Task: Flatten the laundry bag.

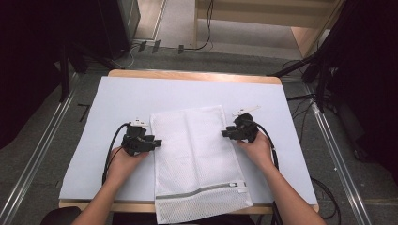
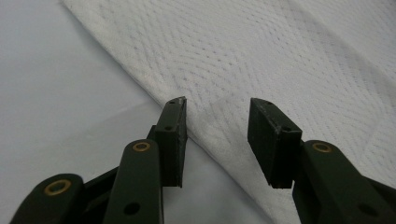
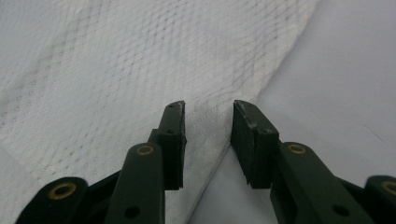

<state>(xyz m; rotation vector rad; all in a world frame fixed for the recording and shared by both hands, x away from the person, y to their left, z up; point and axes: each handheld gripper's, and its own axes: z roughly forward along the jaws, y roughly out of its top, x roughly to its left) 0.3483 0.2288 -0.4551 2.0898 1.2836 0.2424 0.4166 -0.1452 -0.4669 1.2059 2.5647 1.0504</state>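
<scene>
Zipper end of the mesh laundry bag (image 1: 199, 159) sits nearest the camera, hanging just over the front edge of the tabletop (image 1: 117, 93); the rest lies flat, running away down the middle.

Left claw (image 1: 157, 141): jaws spread, nothing pinched. It sits at the bag's left long edge, about mid-length. In the left gripper view (image 2: 217, 135) the edge runs diagonally between the pads, one pad at the hem on the bare tabletop side, the other over mesh.

Right claw (image 1: 225, 133): jaws also spread, empty, at the right long edge, slightly farther back than the left. In the right gripper view (image 3: 208, 137) the hem passes through the gap, mesh to the left.

Step in hand looks like pinching both side edges. To do it well: drop the lower pad flush to the tabletop, slide under the hem, close on both mesh layers, not only the top one. Close both claws together at matched depth so the bag lifts without skewing.
</scene>
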